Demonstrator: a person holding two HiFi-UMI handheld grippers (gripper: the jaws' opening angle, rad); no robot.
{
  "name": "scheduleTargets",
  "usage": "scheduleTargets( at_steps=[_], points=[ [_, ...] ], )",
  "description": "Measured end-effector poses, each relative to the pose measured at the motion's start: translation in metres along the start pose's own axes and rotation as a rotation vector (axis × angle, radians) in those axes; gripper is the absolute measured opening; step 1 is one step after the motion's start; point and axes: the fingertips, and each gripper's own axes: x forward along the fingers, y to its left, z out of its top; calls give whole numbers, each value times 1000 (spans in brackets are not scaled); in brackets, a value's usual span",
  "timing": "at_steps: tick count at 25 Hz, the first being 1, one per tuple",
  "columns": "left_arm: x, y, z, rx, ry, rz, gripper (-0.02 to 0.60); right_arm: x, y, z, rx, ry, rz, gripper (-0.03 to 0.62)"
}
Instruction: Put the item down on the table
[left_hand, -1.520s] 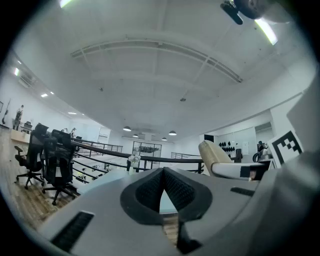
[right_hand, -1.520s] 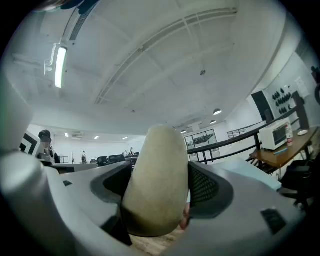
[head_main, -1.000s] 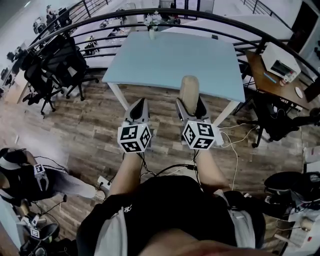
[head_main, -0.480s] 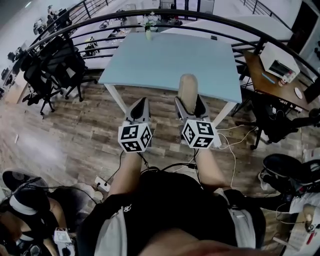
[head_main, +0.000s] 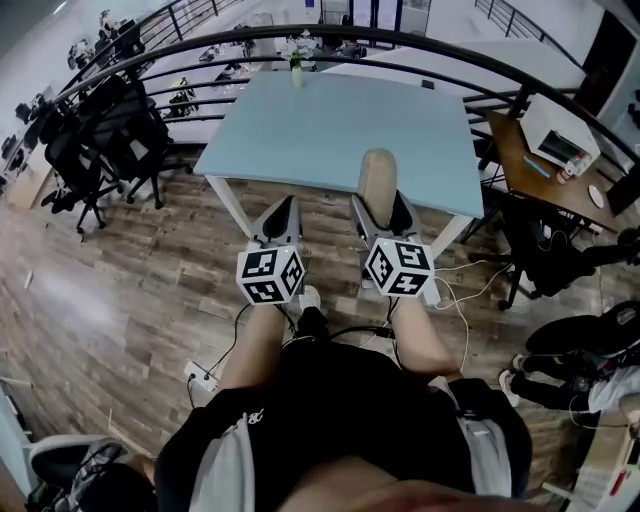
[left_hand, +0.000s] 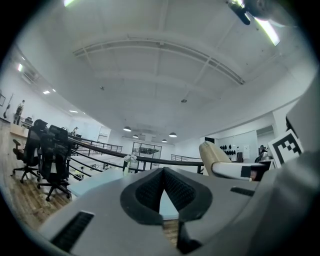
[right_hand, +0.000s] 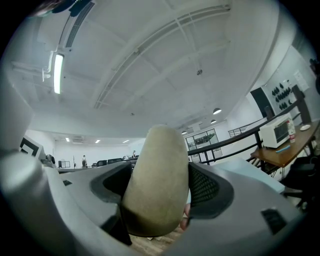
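Item, tan and oblong, stands pinched between the jaws of your right claw, its top poking past them toward the blue table ahead. Your left claw, just beside, is pressed together on nothing.

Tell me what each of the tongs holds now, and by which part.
The right tongs grip a beige oblong item by its near end; its rounded far end sticks out. The left tongs are shut and empty.

The item looks matt, table smooth, floor wood-grained.
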Motion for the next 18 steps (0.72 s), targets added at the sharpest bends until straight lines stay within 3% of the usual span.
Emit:
scheduleTargets(
  at_steps=[9,18],
  points=[
    [54,28,-6,-7,2,-29,14,48,-16,-9,-13,-5,-32,362],
    [149,64,-3,-2,19,-56,14,140,-49,-7,-8,-7,-61,362]
  ],
)
